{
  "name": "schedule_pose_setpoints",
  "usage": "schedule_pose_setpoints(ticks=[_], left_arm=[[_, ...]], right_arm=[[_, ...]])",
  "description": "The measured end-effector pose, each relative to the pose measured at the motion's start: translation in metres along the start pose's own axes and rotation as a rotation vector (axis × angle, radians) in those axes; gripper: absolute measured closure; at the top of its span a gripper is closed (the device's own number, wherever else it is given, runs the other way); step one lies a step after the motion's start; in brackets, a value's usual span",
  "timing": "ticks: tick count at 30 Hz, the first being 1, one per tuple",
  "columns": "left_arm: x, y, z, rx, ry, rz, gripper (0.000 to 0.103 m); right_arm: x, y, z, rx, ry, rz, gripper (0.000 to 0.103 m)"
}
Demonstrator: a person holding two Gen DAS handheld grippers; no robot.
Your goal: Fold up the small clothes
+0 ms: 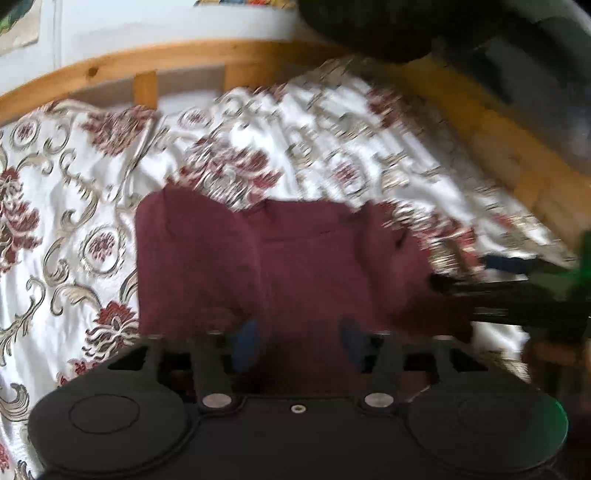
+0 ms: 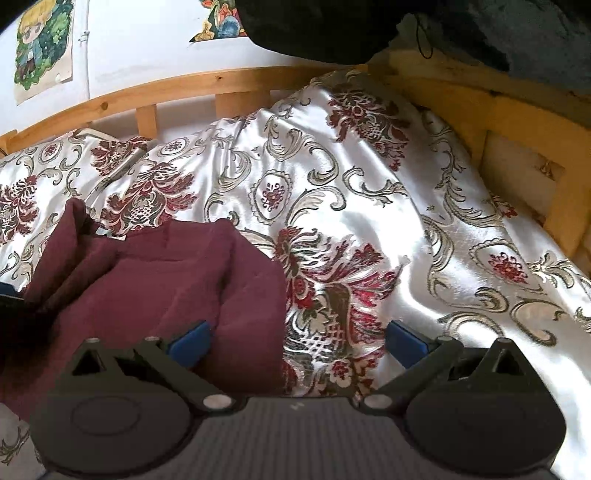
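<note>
A small maroon garment lies partly folded and rumpled on the bedspread; in the right wrist view the garment fills the lower left. My left gripper hovers over its near part, blue pads apart, cloth showing behind the gap but not pinched. My right gripper stands wide open at the garment's right edge. Its left pad is over the maroon cloth and its right pad over the bedspread. The left wrist view is blurred, and a dark gripper body shows at its right edge.
A white satin bedspread with red and gold floral pattern covers the bed. A wooden bed frame runs along the back and right side. Posters hang on the white wall. A dark bulky object hangs at the top.
</note>
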State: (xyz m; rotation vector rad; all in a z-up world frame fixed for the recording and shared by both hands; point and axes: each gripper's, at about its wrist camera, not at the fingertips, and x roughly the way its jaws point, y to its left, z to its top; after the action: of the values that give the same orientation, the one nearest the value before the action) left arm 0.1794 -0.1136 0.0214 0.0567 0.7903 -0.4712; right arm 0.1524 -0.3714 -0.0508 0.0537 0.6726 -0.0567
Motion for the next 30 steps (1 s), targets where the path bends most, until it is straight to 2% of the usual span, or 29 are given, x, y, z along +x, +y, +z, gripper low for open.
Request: schedule_pose_setpoints(ticks=[1, 2, 4, 7, 8, 11, 14, 17, 20, 25, 30], left_arm=[[-0.006, -0.002, -0.001, 0.013, -0.021, -0.003, 0.027], [-0.014, -0.005, -0.004, 0.030, -0.044, -0.008, 0.021], [-0.027, -0.006, -0.007, 0.056, -0.076, -0.009, 0.015], [-0.043, 0.000, -0.013, 0.074, -0.138, 0.055, 0.001], [-0.046, 0.004, -0.015, 0.070, -0.155, 0.087, 0.001], [-0.045, 0.018, -0.021, 0.055, -0.154, 0.156, 0.001], [-0.034, 0.031, -0.029, 0.041, -0.098, 0.194, 0.001], [-0.021, 0.038, -0.042, 0.061, -0.051, 0.218, 0.001], [-0.011, 0.041, -0.054, 0.094, -0.019, 0.223, 0.001], [0.002, 0.041, -0.068, 0.128, 0.008, 0.237, 0.001], [0.006, 0.045, -0.079, 0.121, 0.013, 0.237, 0.001]], right_arm=[[0.001, 0.001, 0.000, 0.001, -0.001, 0.002, 0.000], [0.002, 0.002, 0.000, 0.003, -0.005, 0.003, 0.000], [0.000, 0.006, -0.001, 0.004, -0.029, -0.007, 0.000], [-0.007, 0.015, -0.004, -0.013, -0.126, 0.006, 0.000], [-0.009, 0.018, -0.004, -0.013, -0.154, 0.023, 0.000], [-0.015, 0.025, -0.003, 0.027, -0.219, 0.123, 0.000], [-0.015, 0.032, 0.000, 0.079, -0.234, 0.313, 0.000], [-0.009, 0.036, 0.005, 0.120, -0.213, 0.490, 0.000], [-0.001, 0.044, 0.009, 0.133, -0.174, 0.594, 0.000], [0.030, 0.074, 0.022, 0.175, -0.006, 0.676, 0.000], [0.064, 0.105, 0.031, 0.229, 0.089, 0.659, 0.000]])
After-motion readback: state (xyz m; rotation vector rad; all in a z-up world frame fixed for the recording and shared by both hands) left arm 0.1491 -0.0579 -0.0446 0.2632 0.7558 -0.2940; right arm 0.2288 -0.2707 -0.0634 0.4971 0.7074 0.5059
